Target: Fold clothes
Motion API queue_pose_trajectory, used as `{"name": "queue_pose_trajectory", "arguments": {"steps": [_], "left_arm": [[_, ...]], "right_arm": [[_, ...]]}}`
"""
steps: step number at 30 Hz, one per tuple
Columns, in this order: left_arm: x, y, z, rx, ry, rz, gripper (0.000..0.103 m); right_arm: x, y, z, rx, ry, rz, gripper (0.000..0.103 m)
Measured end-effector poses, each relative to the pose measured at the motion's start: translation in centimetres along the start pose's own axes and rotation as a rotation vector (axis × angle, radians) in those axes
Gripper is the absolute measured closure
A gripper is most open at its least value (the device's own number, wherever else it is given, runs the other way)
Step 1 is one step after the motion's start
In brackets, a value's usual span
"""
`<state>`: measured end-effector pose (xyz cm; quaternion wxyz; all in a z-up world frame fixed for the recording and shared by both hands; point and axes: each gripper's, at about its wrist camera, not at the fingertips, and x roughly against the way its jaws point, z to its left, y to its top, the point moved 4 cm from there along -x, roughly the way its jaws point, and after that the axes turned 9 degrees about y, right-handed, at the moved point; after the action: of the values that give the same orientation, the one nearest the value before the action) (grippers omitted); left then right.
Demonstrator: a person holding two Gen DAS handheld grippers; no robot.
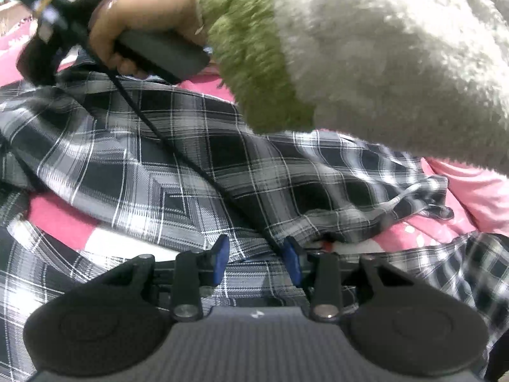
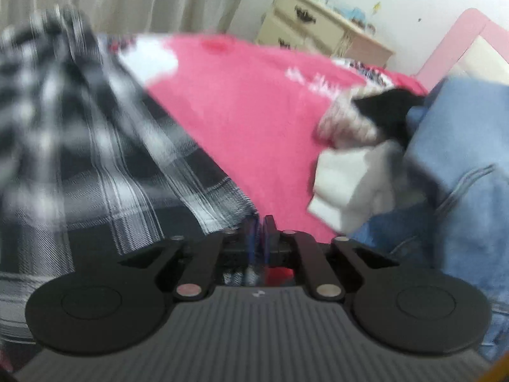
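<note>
The black-and-white plaid shirt point(image 1: 178, 159) lies crumpled across a bed with a pink blanket point(image 2: 248, 121). The left gripper point(image 1: 258, 256) hangs low over the shirt's near edge, its 2 blue pads point(image 1: 222, 254) apart with plaid cloth lying between them; whether they press it cannot be told. In the right wrist view, the right gripper point(image 2: 259, 234) has its pads nearly together, and blur hides whether cloth is pinched. The shirt rises at its left. A pile of white, black and blue clothes point(image 2: 413, 165) sits right. A cream dresser point(image 2: 321, 31) stands far off.
</note>
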<state>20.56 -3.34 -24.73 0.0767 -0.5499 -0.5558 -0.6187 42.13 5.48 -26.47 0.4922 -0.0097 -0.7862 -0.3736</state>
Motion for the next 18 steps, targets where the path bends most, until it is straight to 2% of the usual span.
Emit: {"name": "queue_pose_trajectory", "arguments": {"steps": [1,3,8,10,12,15,18], "left_arm": [[0.1,-0.1,-0.1,0.003,-0.004,0.001,0.065],[-0.1,0.1,-0.2,0.011,-0.016,0.004,0.065],[-0.4,0.5,-0.2,0.035,-0.004,0.001,0.065],[0.0,0.7,0.0,0.046,0.005,-0.025,0.065],[0.5,0.9,0.6,0.068,0.020,-0.055,0.065],[1.7,1.7,1.4,0.127,0.033,-0.112,0.065],[2.7,1.9,2.9,0.182,0.057,-0.152,0.064]], "right_arm": [[-0.1,-0.2,-0.1,0.009,-0.031,-0.002,0.069],[0.7,0.0,-0.9,-0.016,-0.063,-0.020,0.058],[5.2,1.7,-2.9,-0.100,-0.084,-0.099,0.057],[7.3,2.8,-2.1,-0.075,-0.046,-0.136,0.057],[9.5,3.4,-0.9,-0.020,-0.052,-0.161,0.058],[11.5,2.9,-1.3,0.003,-0.125,-0.148,0.058],[14.5,0.8,-4.4,-0.112,-0.218,-0.122,0.062]]}}
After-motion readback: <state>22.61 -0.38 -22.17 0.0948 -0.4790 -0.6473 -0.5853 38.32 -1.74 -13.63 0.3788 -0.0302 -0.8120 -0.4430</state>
